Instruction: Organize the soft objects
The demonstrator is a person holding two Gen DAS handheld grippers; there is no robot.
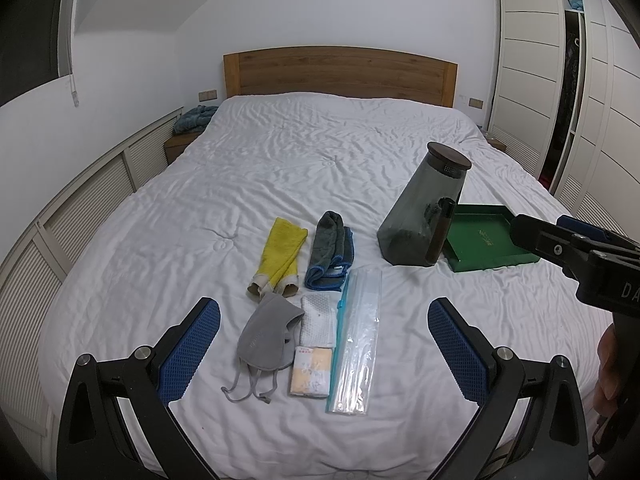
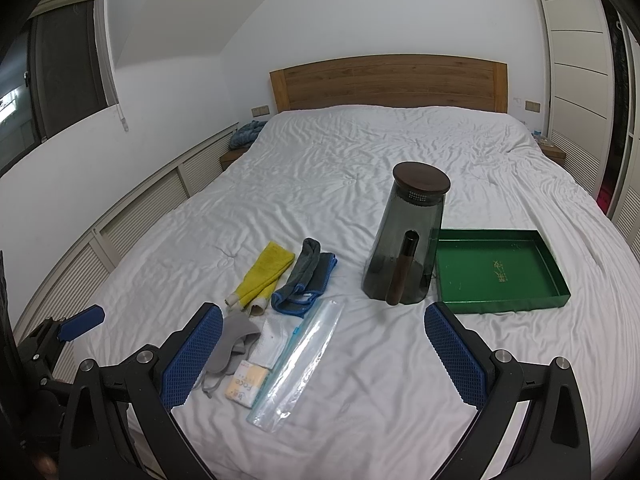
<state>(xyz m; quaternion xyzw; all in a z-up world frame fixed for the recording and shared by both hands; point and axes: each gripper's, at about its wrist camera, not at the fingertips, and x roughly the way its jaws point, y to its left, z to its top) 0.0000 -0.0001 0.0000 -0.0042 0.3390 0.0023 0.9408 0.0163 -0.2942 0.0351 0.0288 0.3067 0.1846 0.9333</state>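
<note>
On the white bed lie a yellow towel point(image 1: 280, 256) point(image 2: 266, 272), a grey cloth with blue edging point(image 1: 330, 252) point(image 2: 306, 280), a grey face mask point(image 1: 266, 332) point(image 2: 232, 344), a white cloth point(image 1: 318, 320) point(image 2: 272, 340), a tissue pack point(image 1: 311, 372) point(image 2: 246, 384) and a clear zip bag point(image 1: 356, 340) point(image 2: 298, 364). My left gripper point(image 1: 324, 344) point(image 2: 76, 324) hovers open over the mask and the bag, holding nothing. My right gripper point(image 2: 324, 354) point(image 1: 548, 228) is open and empty, in front of the jug and the green tray.
A dark smoked jug point(image 1: 420, 216) point(image 2: 404, 248) with a lid leans beside an open green tray point(image 1: 484, 240) point(image 2: 496, 272). A wooden headboard point(image 1: 340, 72) stands at the far end. A wardrobe point(image 1: 560, 80) is on the right, and louvred panels point(image 1: 80, 208) run along the left.
</note>
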